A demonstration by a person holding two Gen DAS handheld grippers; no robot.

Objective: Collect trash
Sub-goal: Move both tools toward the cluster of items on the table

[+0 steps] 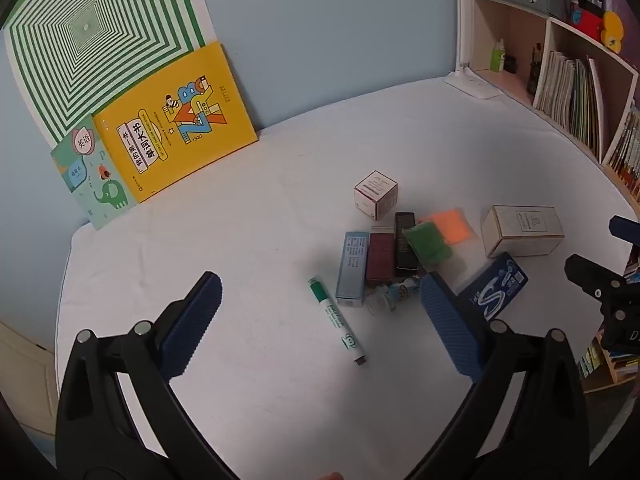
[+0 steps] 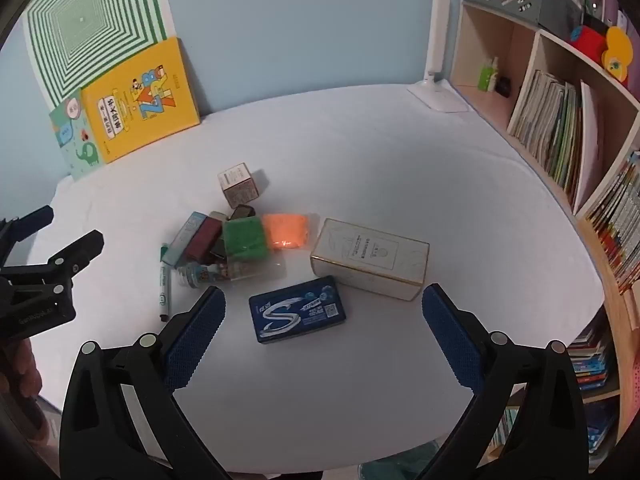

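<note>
Your left gripper (image 1: 320, 312) hangs above the white tabletop (image 1: 248, 216) with its jaws spread wide and nothing between the pads; a green marker (image 1: 337, 322) lies on the cloth between and below the fingers, untouched; your right gripper (image 2: 322, 320) is likewise spread wide and empty, tilted down over a blue gum pack (image 2: 298, 314) that lies flat on the tabletop, clear of both pads. The trash sits in a loose cluster near the middle of the tabletop: a pale blue slim box (image 1: 352, 268), a dark red box (image 1: 380, 256) just beside it and a black box (image 1: 405, 244) beside that; a green block in clear wrap (image 1: 428, 242) overlaps the black box, with an orange block (image 1: 450, 224) touching it on the far side; a small clear bottle with a printed label (image 1: 394, 294) lies at the near edge of the cluster; a small cube-shaped carton (image 1: 375, 195) stands apart behind the pile; a cream oblong carton (image 1: 522, 230) lies on its side to the right, just beyond the gum pack. A yellow book (image 1: 176, 124) and a smaller green book (image 1: 94, 172) lean on the blue wall at the back left; a white desk lamp (image 2: 438, 92) stands at the back right beside a wooden bookshelf (image 2: 560, 112).
</note>
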